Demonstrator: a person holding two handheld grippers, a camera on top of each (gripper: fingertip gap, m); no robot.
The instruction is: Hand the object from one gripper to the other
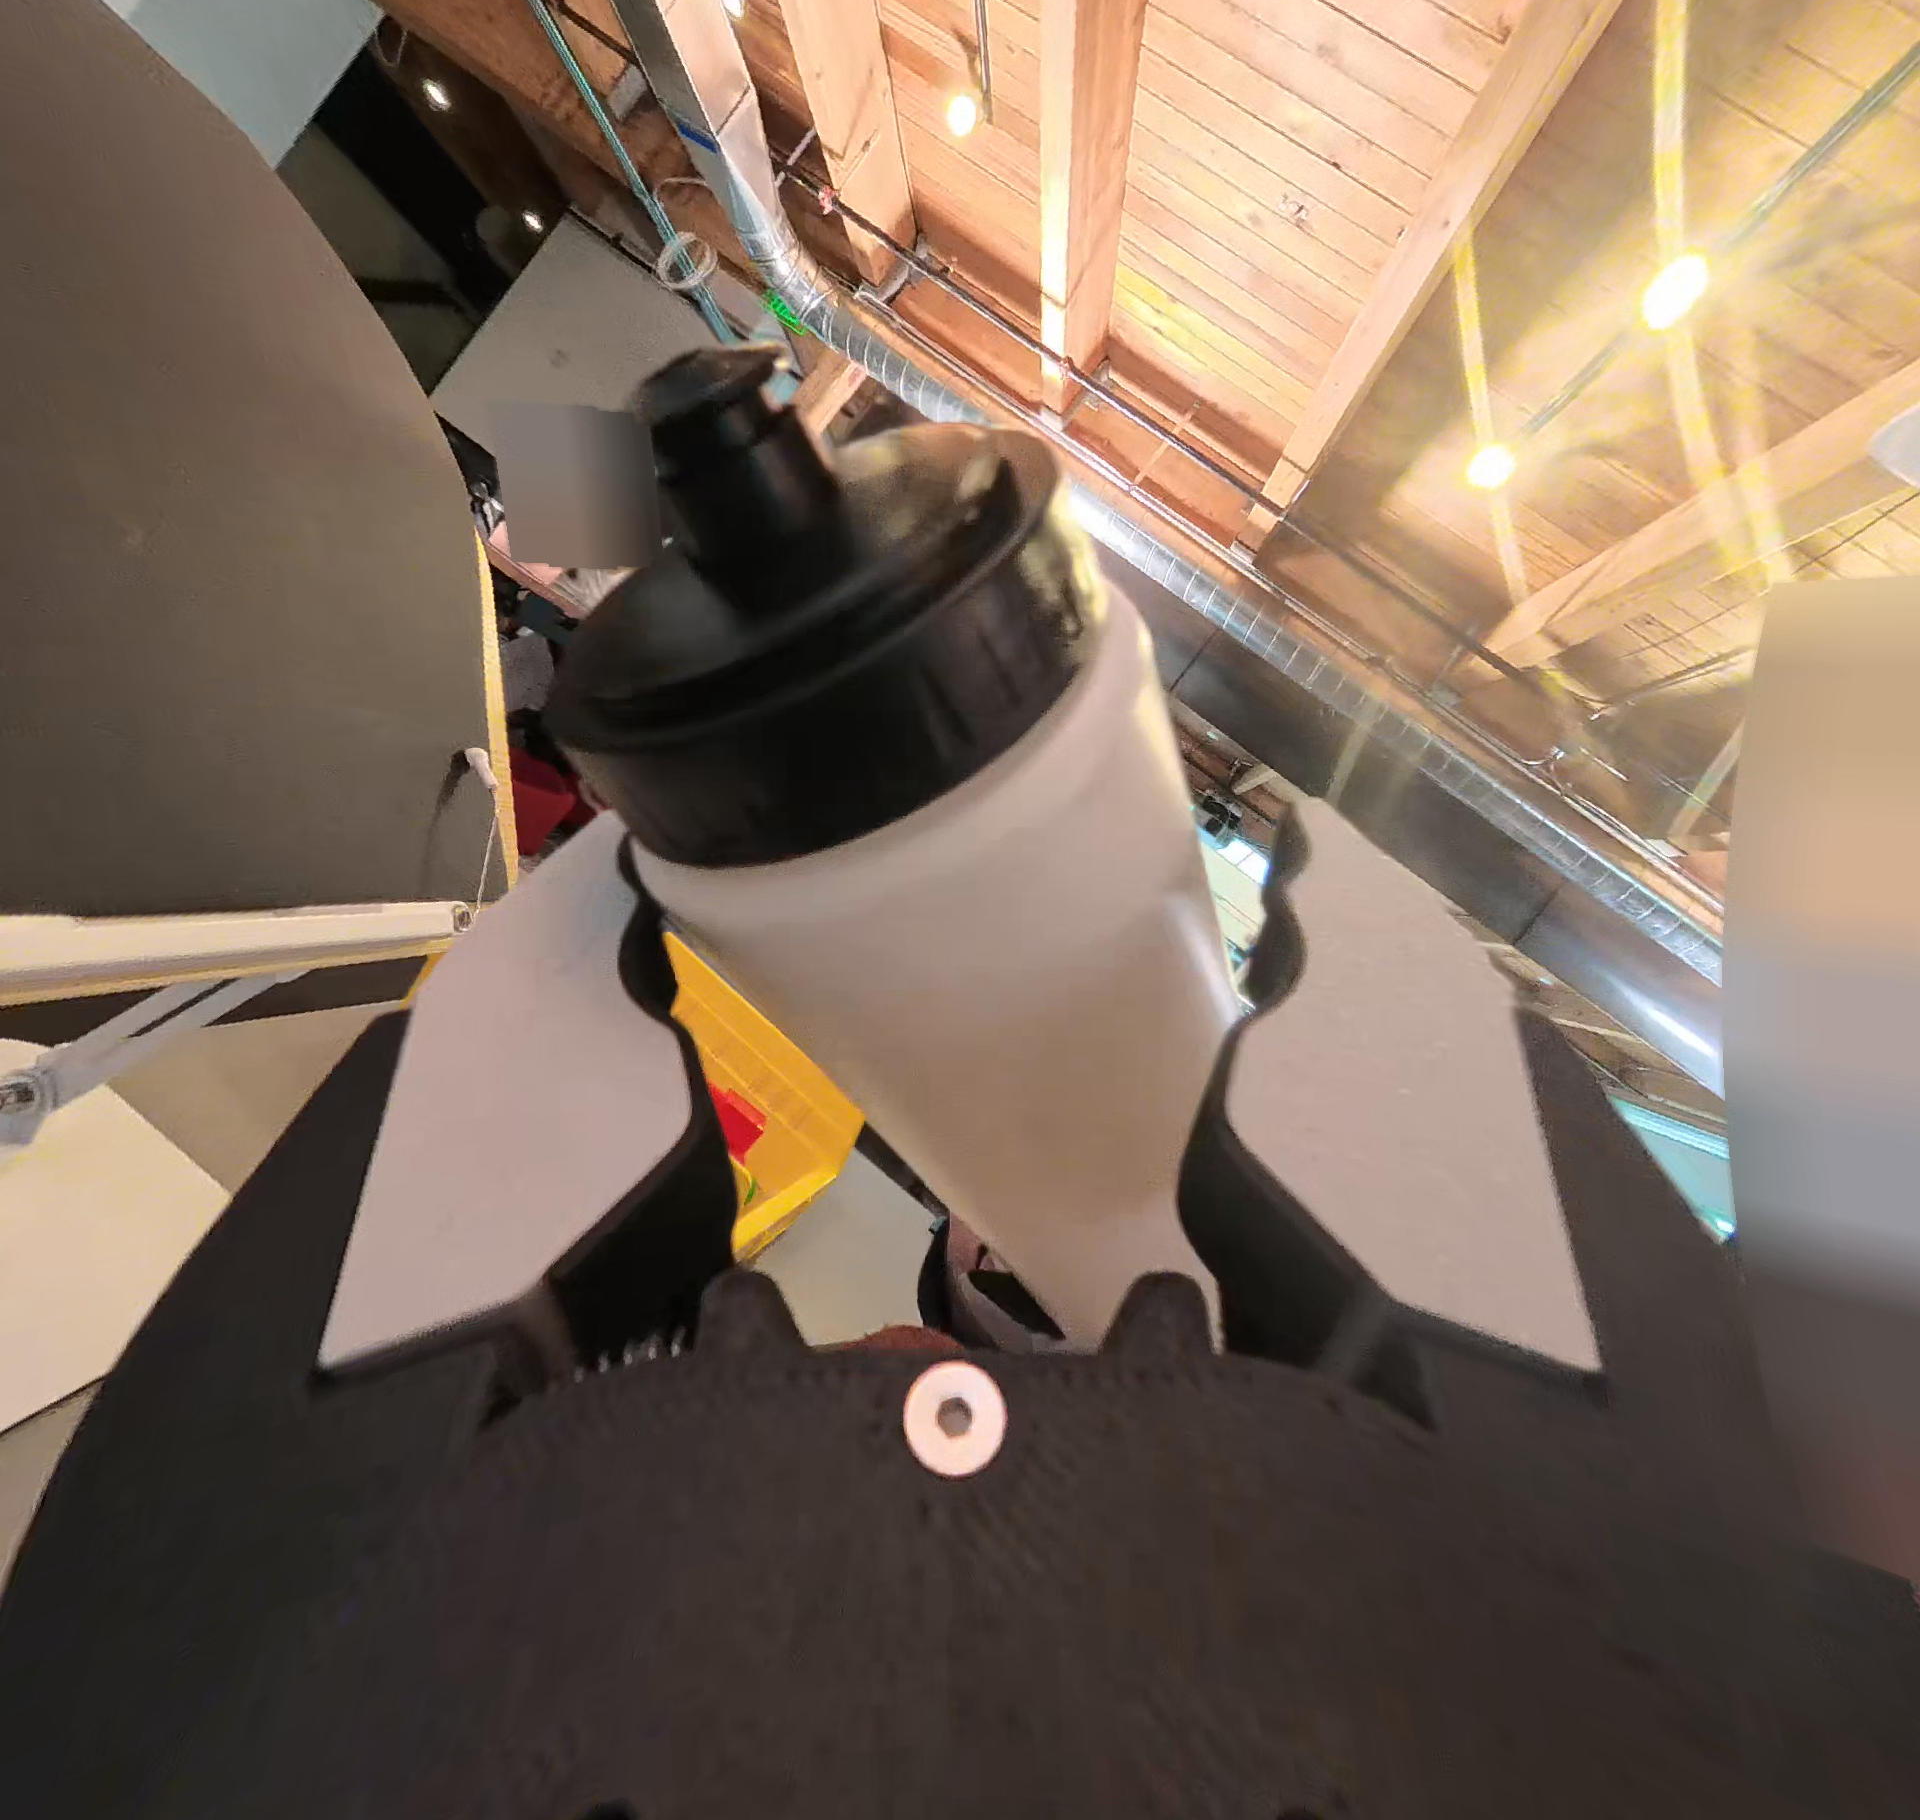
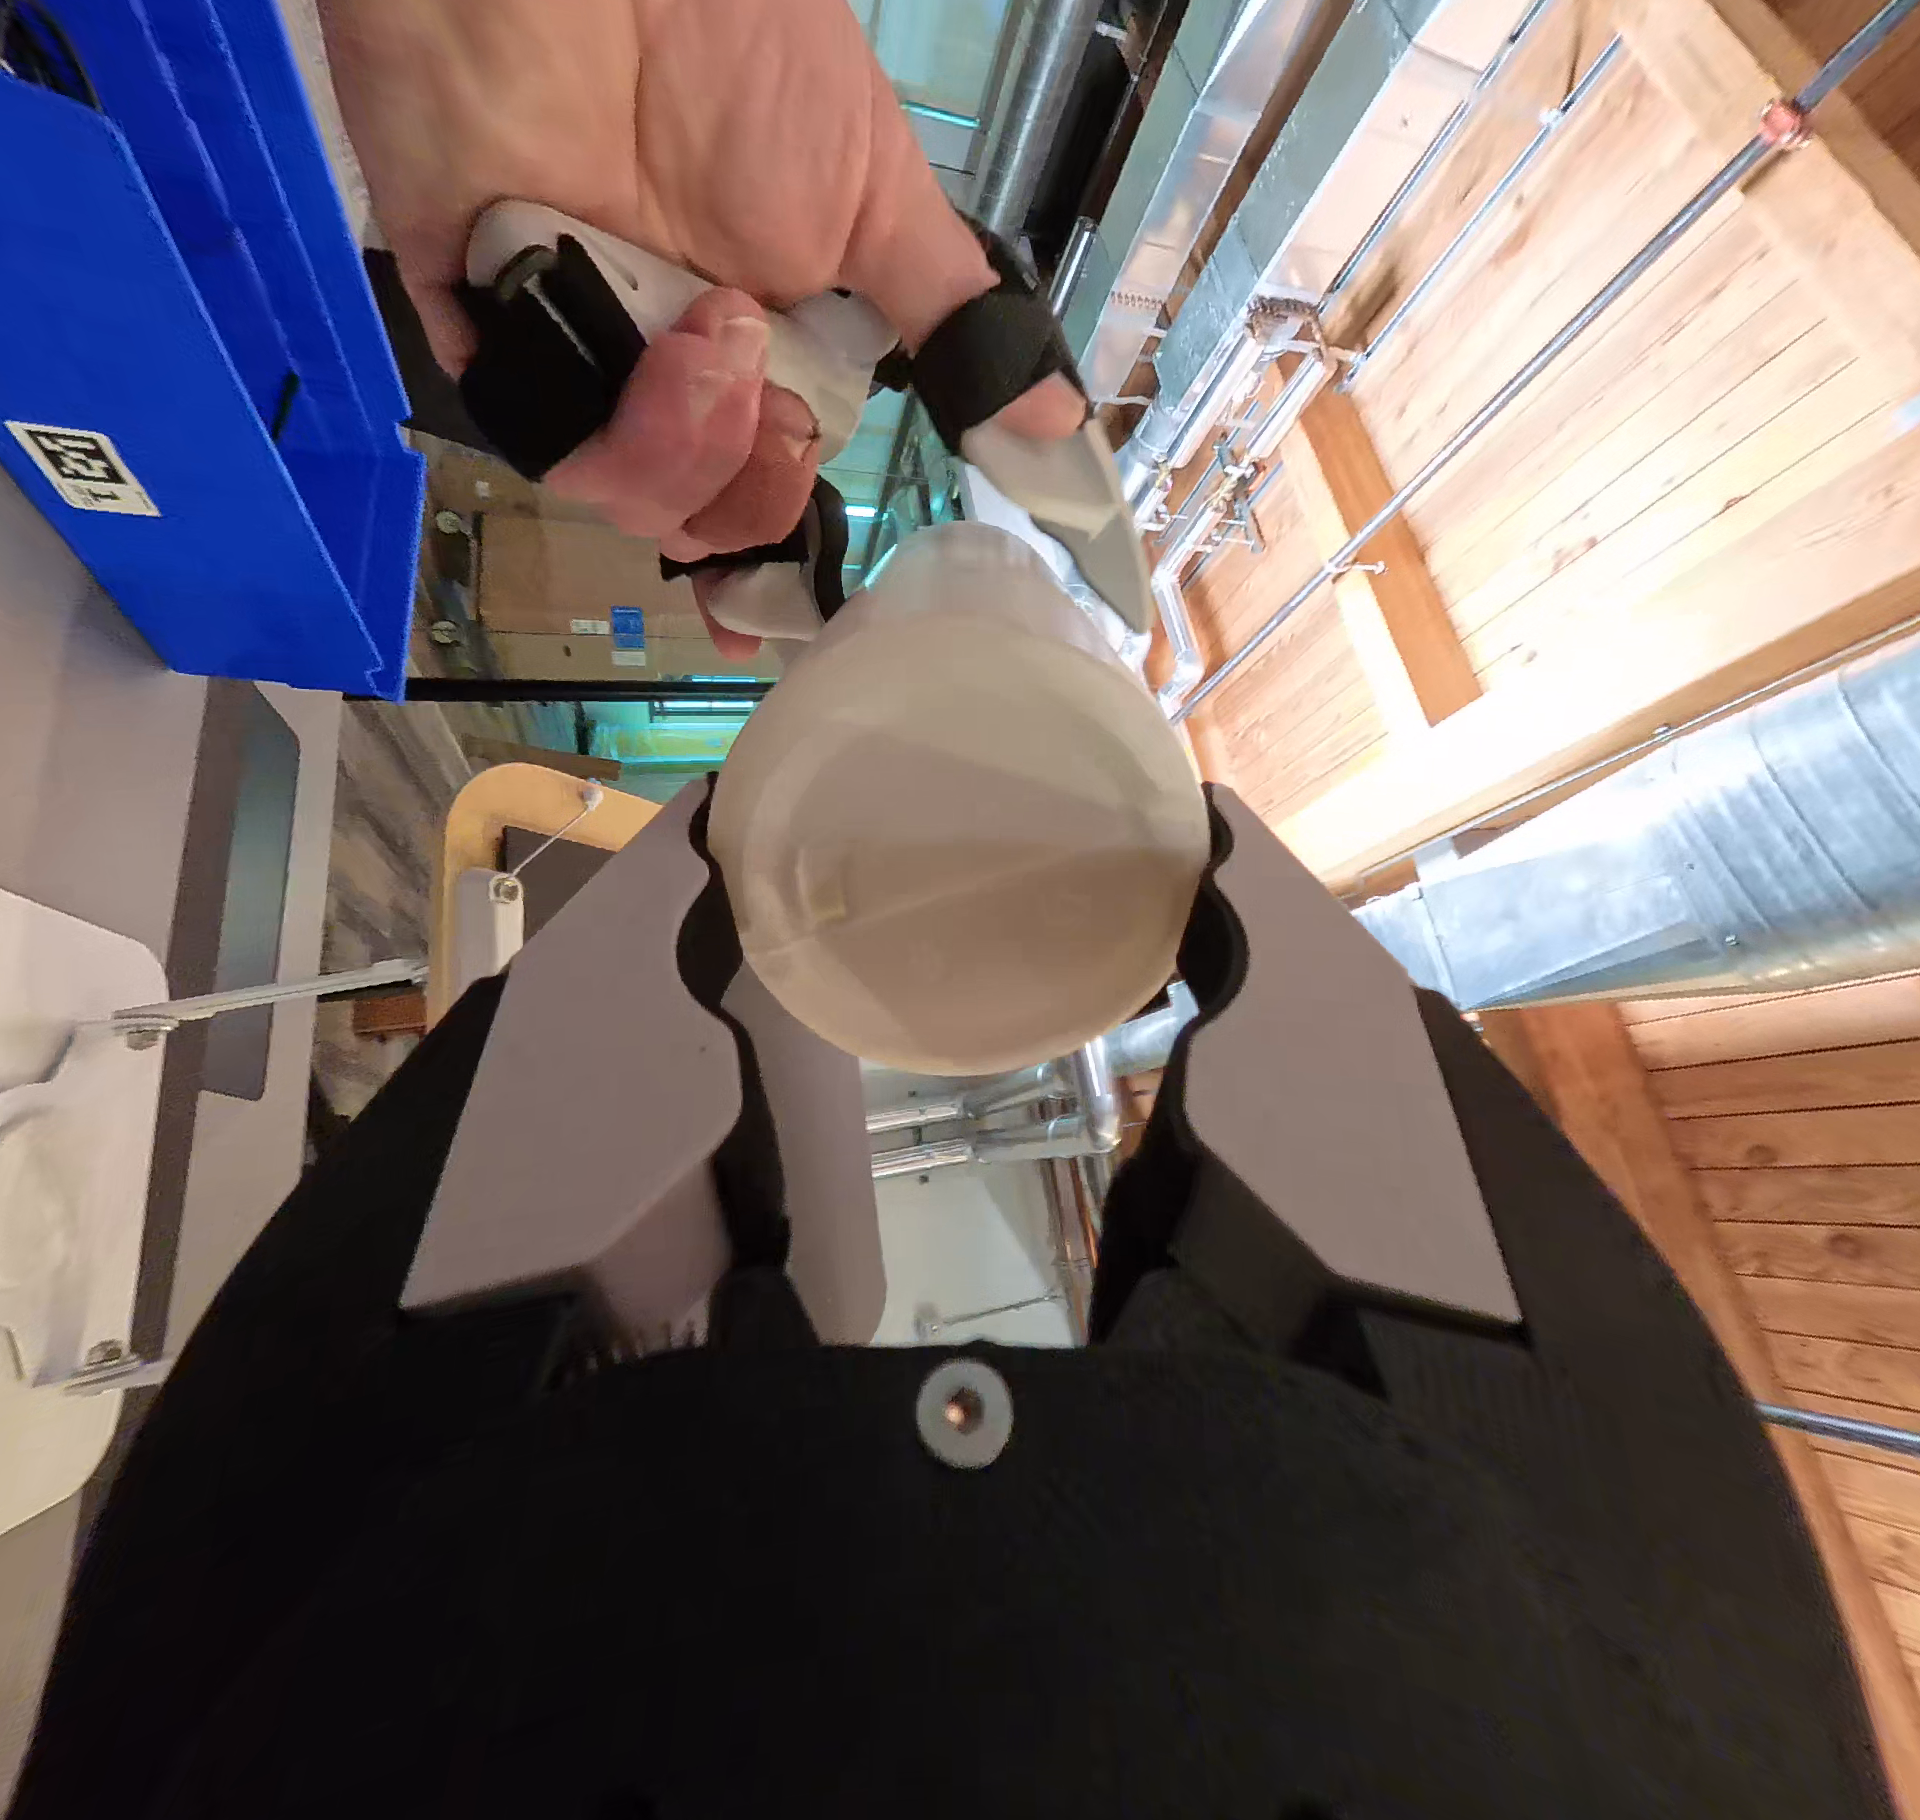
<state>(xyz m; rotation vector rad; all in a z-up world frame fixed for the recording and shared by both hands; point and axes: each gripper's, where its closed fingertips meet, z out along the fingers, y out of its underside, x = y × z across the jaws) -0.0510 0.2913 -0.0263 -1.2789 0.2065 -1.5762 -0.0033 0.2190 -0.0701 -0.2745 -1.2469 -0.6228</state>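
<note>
A white plastic bottle [image 1: 935, 939] with a black screw cap and spout [image 1: 810, 627] is held in the air, cap end up towards the ceiling. My left gripper [image 1: 956, 866] is shut on its body just below the cap. In the right wrist view I see the bottle's round base [image 2: 966, 887] end on. My right gripper [image 2: 961, 835] is shut on the bottle near that base, with both pads touching its sides. The left gripper [image 2: 935, 575] shows farther up the bottle, held by a person's hand [image 2: 675, 108].
A blue bin [image 2: 208, 316] is at the upper left of the right wrist view. A yellow bin [image 1: 769, 1095] shows behind the bottle. A grey curved panel [image 1: 208, 523] fills the left. Wooden ceiling beams [image 1: 1091, 160] and metal ducts [image 2: 1714, 835] lie beyond.
</note>
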